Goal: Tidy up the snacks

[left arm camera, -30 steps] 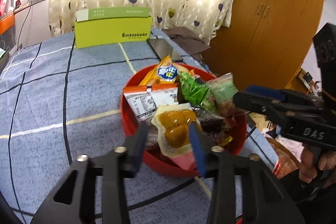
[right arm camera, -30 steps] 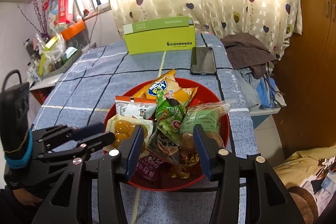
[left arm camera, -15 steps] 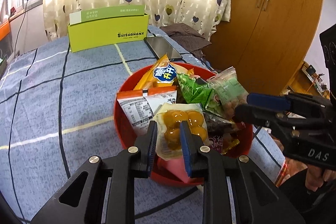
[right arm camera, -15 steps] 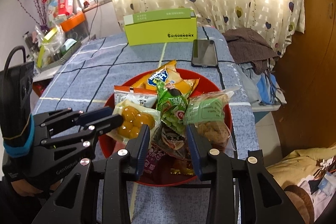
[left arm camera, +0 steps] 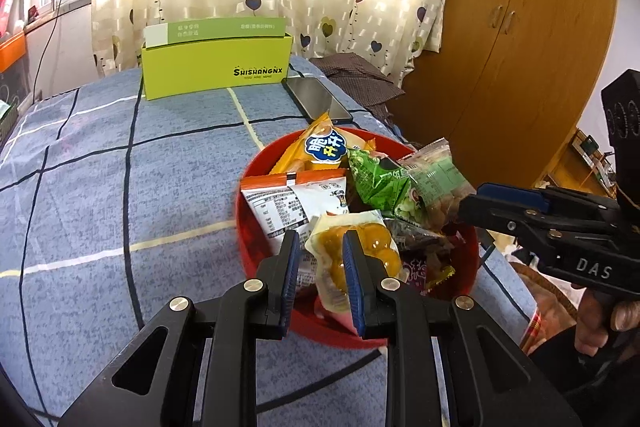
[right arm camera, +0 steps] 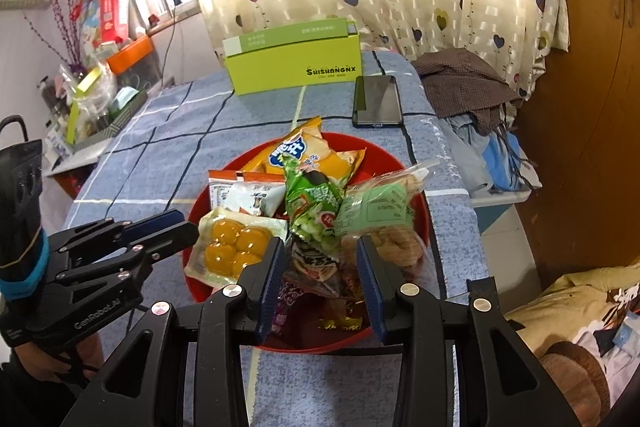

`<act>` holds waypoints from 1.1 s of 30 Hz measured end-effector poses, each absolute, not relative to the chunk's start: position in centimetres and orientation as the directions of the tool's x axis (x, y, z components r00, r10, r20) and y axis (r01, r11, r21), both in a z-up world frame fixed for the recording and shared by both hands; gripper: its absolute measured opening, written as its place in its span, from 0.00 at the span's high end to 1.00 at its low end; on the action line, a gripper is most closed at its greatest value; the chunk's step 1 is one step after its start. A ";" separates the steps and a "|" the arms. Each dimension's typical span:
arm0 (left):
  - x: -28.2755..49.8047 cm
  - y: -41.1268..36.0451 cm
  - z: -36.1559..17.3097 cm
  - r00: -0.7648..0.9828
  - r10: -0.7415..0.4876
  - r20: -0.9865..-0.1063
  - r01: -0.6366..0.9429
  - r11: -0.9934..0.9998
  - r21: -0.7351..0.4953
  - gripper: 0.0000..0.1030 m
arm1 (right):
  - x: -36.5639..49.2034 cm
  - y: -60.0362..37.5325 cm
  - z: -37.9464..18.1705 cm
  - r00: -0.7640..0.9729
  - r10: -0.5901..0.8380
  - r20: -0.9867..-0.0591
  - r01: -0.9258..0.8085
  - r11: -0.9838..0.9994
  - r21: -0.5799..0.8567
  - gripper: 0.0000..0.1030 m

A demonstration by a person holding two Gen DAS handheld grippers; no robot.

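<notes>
Round red plastic bowl (right arm camera: 420, 183) on checked blue cloth (left arm camera: 100, 187), left gripper (left arm camera: 318, 275) closed on glossy clear pack of yellow balls (right arm camera: 232, 247) at bowl's near edge, right gripper (right arm camera: 320, 275) half open, just been widening, above crinkled foil packets (right arm camera: 316, 267), gripping nothing.

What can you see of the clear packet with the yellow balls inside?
The packet is a sealed clear plastic pouch with a pale border, holding about four round orange-yellow balls that look glossy. It lies tilted on the near left side of the red bowl, on top of other snacks, and its upper edge touches the orange-and-white bag. The left hand-held gripper is shut on its near end, with one blue pad on each side of it.
</notes>
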State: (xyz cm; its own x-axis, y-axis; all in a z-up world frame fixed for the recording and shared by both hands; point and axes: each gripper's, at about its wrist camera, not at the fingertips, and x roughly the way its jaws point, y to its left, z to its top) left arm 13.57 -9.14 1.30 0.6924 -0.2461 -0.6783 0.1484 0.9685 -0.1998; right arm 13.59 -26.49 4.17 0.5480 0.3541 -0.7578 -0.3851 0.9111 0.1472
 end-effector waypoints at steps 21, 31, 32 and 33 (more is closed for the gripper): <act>8.0 -10.2 1.7 0.683 -0.233 -0.693 0.162 0.972 -0.167 0.66 | 7.4 -24.1 3.3 0.575 0.361 -0.735 -0.448 0.890 0.087 0.46; 7.5 -11.2 1.3 0.686 -0.197 -0.700 0.142 0.980 -0.136 0.66 | 6.9 -24.3 3.3 0.581 0.357 -0.732 -0.449 0.890 0.077 0.45; 7.5 -11.3 1.3 0.687 -0.196 -0.700 0.143 0.981 -0.134 0.66 | 6.9 -24.4 3.3 0.581 0.356 -0.732 -0.447 0.891 0.079 0.45; 7.6 -11.4 1.2 0.686 -0.198 -0.700 0.145 0.980 -0.135 0.66 | 6.9 -24.5 3.2 0.580 0.357 -0.732 -0.447 0.891 0.080 0.45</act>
